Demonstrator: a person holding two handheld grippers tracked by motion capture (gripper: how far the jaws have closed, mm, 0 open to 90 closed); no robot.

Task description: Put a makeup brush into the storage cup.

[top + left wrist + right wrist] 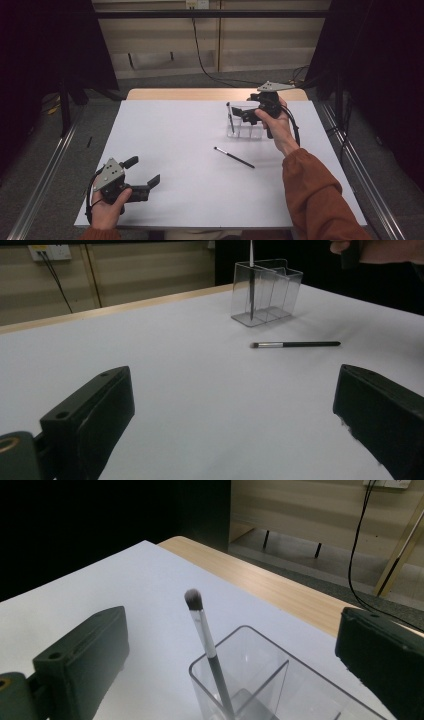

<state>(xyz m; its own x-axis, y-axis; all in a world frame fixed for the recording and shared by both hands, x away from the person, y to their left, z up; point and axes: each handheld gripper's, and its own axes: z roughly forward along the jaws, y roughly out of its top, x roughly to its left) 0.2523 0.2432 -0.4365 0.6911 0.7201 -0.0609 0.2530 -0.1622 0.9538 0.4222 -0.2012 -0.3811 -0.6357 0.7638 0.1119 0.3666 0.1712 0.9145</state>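
Now, clear organizer, 1 brush upright inside

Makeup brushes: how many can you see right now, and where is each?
2. One makeup brush stands bristles-up in the end compartment of the clear organizer, between the open right gripper jaws. The other brush lies flat on the white table, nearer the person than the organizer.

clear organiser, black-handled brush, white table, rust-orange sleeve
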